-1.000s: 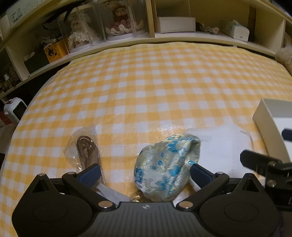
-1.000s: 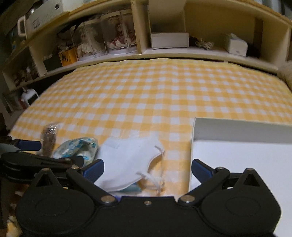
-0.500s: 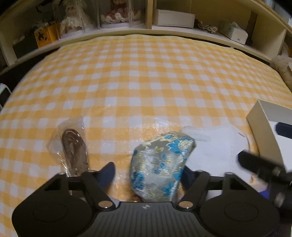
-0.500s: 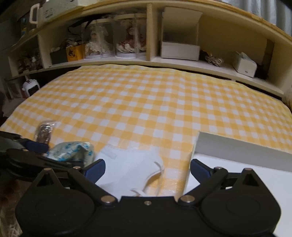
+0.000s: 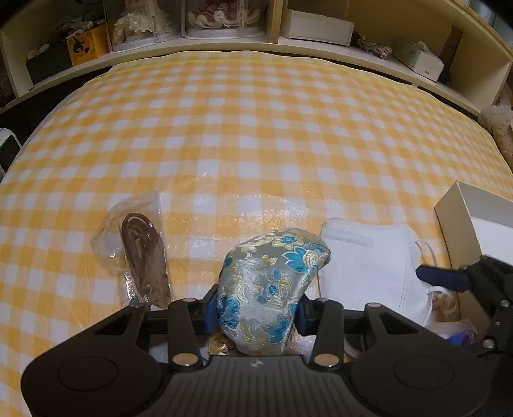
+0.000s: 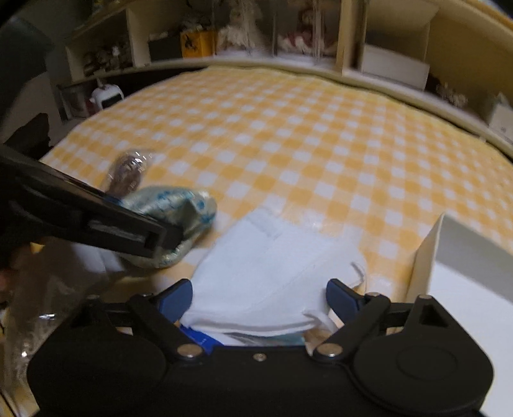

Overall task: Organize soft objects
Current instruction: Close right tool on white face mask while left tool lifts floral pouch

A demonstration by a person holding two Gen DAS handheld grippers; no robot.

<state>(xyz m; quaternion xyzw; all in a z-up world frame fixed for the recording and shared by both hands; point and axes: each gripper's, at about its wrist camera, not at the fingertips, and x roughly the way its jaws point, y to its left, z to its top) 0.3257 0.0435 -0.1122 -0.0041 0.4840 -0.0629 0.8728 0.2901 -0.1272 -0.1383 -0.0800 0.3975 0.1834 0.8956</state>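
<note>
A grey brocade pouch (image 5: 269, 288) with blue and gold flowers lies on the yellow checked cloth (image 5: 256, 128). My left gripper (image 5: 256, 312) is shut on the pouch's near end. The pouch also shows in the right wrist view (image 6: 170, 208), with the left gripper's finger across it. A white face mask (image 6: 275, 272) lies to the pouch's right, also in the left wrist view (image 5: 368, 269). My right gripper (image 6: 259, 296) is open, its fingers on either side of the mask's near edge. A white box (image 6: 465, 288) stands open at the right.
A clear bag with a brown cord (image 5: 141, 250) lies left of the pouch. The white box also shows at the right in the left wrist view (image 5: 474, 218). Shelves with dolls and boxes (image 5: 224, 19) line the far edge. A small white heater (image 6: 107, 96) stands at the far left.
My left gripper has shut on the pouch. My right gripper has moved left and forward so its open fingers straddle the mask.
</note>
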